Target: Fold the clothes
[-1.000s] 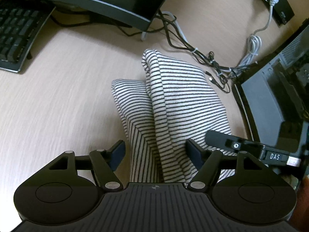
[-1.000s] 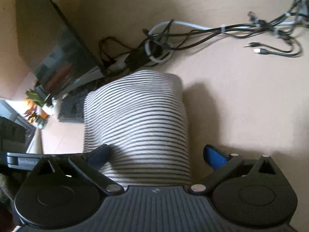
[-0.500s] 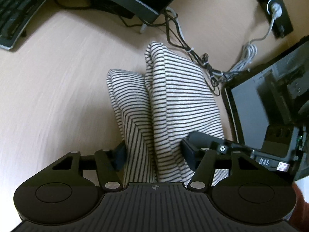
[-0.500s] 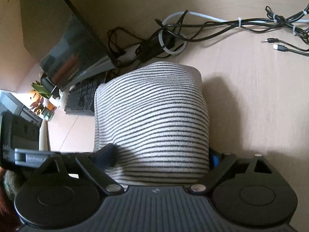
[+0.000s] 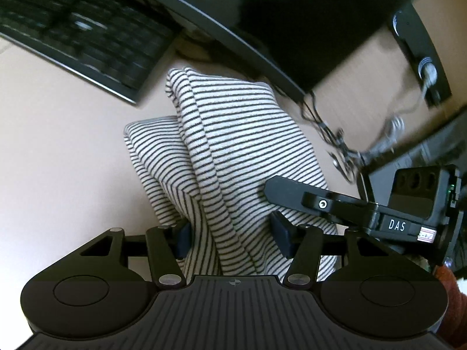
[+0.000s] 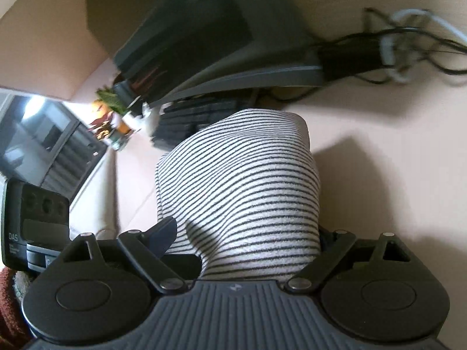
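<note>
A folded white garment with thin black stripes (image 5: 242,151) lies lengthwise on the pale wooden desk (image 5: 58,160). My left gripper (image 5: 232,236) has its jaws closing on the near end, and both blue pads press into the bunched cloth. From the other side, my right gripper (image 6: 245,233) grips the same bundle of striped garment (image 6: 242,180) across its full width. Its left finger (image 6: 163,233) touches the cloth and its right finger is mostly hidden behind it. One right finger (image 5: 292,189) rests on the garment in the left wrist view.
A black keyboard (image 5: 87,43) and a curved monitor base (image 5: 233,38) lie just beyond the garment. Tangled cables (image 5: 344,151) and a dark case (image 5: 437,151) sit to the right. In the right wrist view a monitor (image 6: 219,43), cables (image 6: 394,46) and a small plant (image 6: 116,110) show.
Both grippers closed on the striped garment and moved with it toward the keyboard and monitor, which now sit much closer. The cables have slid off to the side.
</note>
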`<action>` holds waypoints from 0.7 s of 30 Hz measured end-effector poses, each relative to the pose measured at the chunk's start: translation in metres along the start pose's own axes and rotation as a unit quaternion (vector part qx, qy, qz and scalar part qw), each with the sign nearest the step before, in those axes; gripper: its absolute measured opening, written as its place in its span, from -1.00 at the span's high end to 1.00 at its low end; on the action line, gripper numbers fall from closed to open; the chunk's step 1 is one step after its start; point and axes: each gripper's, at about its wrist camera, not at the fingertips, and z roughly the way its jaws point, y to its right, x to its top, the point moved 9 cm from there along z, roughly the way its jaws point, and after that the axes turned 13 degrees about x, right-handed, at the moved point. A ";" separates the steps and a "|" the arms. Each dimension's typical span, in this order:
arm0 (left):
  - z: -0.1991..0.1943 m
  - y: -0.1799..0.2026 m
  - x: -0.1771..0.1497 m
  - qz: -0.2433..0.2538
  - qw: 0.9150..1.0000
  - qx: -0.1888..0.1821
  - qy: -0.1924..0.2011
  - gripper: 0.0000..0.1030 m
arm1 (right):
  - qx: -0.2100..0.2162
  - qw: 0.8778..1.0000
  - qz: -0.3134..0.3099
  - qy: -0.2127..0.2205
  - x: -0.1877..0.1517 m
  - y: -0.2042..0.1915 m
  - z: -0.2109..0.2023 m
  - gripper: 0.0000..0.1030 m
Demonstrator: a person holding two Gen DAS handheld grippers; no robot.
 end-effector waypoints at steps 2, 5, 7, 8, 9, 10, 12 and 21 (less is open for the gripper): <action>-0.003 -0.012 0.000 -0.011 1.000 0.007 0.004 -0.14 | 0.008 1.000 -0.008 -0.014 0.004 -0.003 0.016 -0.77; -0.001 -0.018 -0.002 -0.018 1.000 0.008 0.003 -0.16 | 0.003 0.999 -0.039 -0.037 0.008 -0.004 0.034 -0.77; 0.001 -0.021 -0.003 -0.021 1.000 0.007 0.001 -0.18 | -0.004 0.998 -0.050 -0.048 0.009 0.000 0.038 -0.79; 0.001 -0.022 -0.002 -0.020 1.000 0.006 0.000 -0.19 | -0.007 0.997 -0.055 -0.052 0.010 0.002 0.040 -0.80; 0.000 -0.022 -0.001 -0.019 1.000 0.006 -0.001 -0.21 | -0.009 0.997 -0.054 -0.052 0.010 0.003 0.039 -0.81; 0.000 -0.023 0.000 -0.018 1.000 0.005 -0.002 -0.22 | -0.011 0.997 -0.051 -0.050 0.010 0.004 0.037 -0.81; -0.002 -0.021 0.002 -0.012 1.000 0.008 -0.003 -0.22 | -0.017 0.998 -0.046 -0.042 0.010 0.005 0.032 -0.84; -0.059 -0.010 0.043 0.050 0.991 0.072 0.098 -0.26 | -0.124 0.983 -0.136 0.002 -0.003 -0.014 -0.033 -0.95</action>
